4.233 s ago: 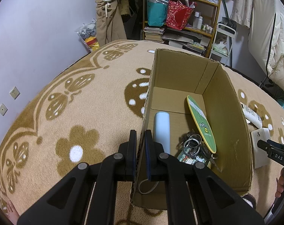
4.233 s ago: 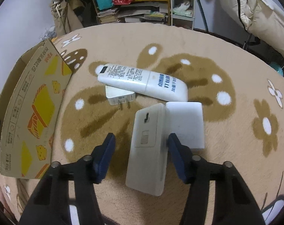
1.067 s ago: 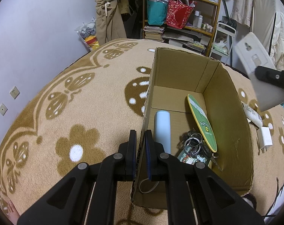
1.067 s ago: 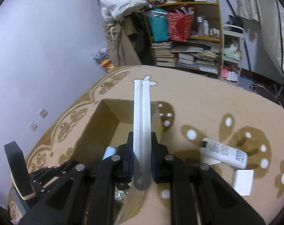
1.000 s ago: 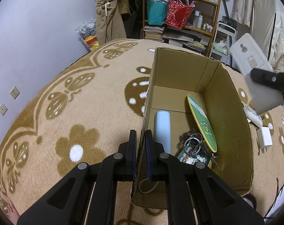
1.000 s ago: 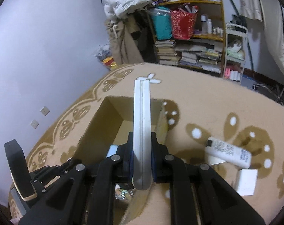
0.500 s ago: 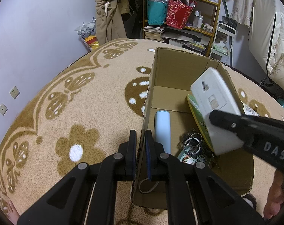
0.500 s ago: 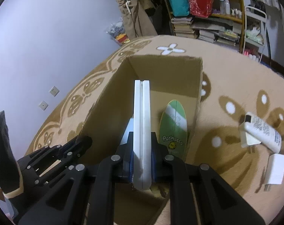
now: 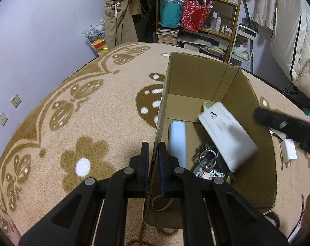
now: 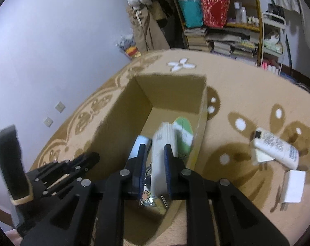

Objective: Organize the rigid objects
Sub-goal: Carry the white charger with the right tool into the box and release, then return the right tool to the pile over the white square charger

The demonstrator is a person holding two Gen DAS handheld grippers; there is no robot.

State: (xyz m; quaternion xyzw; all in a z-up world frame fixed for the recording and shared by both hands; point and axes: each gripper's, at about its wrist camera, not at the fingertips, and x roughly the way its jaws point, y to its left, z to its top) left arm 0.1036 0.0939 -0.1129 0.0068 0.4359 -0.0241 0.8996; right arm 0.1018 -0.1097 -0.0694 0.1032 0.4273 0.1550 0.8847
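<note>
An open cardboard box (image 9: 255,164) stands on the carpet. My left gripper (image 9: 153,153) is shut on its near left wall. Inside lie a pale blue cylinder (image 9: 177,141), a key ring bundle (image 9: 208,156), a green oval board (image 10: 184,131) and a flat white device (image 9: 226,137), which leans tilted over the board. My right gripper (image 10: 155,155) hangs above the box with its jaws parted around the white device (image 10: 162,155), not pinching it. Its finger shows blurred in the left wrist view (image 9: 286,127).
On the carpet right of the box lie a white tube (image 10: 278,149), a small white plug (image 10: 259,155) and a white charger (image 10: 292,186). A cluttered shelf (image 9: 198,18) and hanging clothes stand at the back wall.
My right gripper carried the white device over the box, lowered it inside and opened. The device now rests tilted in the box. My left gripper has not moved.
</note>
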